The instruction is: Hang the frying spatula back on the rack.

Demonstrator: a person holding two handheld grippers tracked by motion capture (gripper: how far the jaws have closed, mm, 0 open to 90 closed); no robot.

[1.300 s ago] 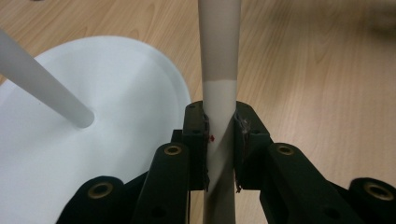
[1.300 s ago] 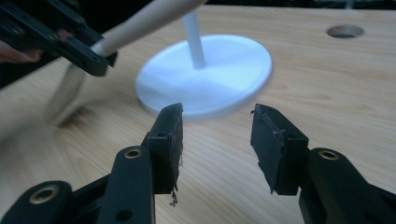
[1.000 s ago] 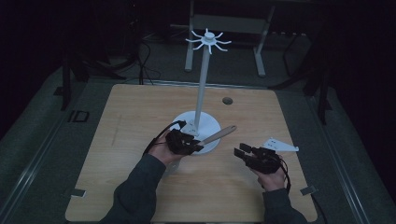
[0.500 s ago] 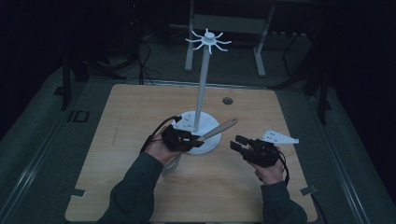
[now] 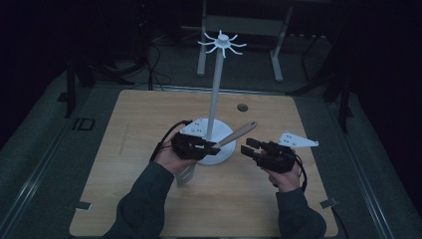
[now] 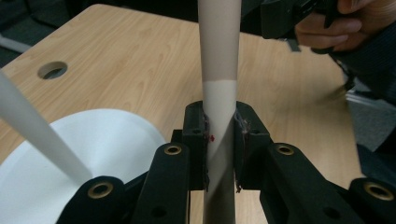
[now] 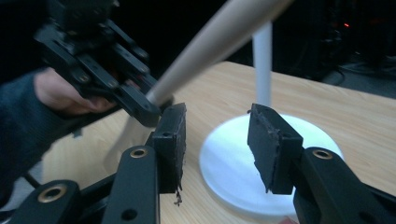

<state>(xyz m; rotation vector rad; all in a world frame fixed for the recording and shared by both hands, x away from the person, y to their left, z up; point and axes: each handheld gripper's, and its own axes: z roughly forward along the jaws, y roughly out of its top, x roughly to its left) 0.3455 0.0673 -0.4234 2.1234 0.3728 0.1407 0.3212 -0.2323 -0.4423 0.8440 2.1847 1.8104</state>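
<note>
A spatula point(image 5: 239, 133) with a pale wooden handle and a grey blade point(image 5: 185, 174) is tilted, its handle end raised toward the right. My left gripper point(image 5: 211, 148) is shut on its neck, where grey meets wood point(image 6: 219, 100), and the pads point(image 6: 201, 135) press on both sides. The white stand's round base point(image 5: 225, 155) lies just behind it, and its pole point(image 5: 215, 89) rises to a crown of hooks point(image 5: 222, 42). My right gripper point(image 5: 247, 146) hovers to the right of the base, open, with nothing between its pads point(image 7: 268, 144). The handle point(image 7: 219, 32) passes above its jaws.
The wooden table point(image 5: 124, 149) has a small round hole point(image 5: 242, 107) behind the stand. A metal frame point(image 5: 239, 25) and cables stand on the dark floor beyond the far edge. The person's sleeves come in from the bottom.
Both hands have risen a little. The right gripper moved left and away from me, closer to the stand's base and the spatula's handle. The left gripper keeps its hold on the spatula.
</note>
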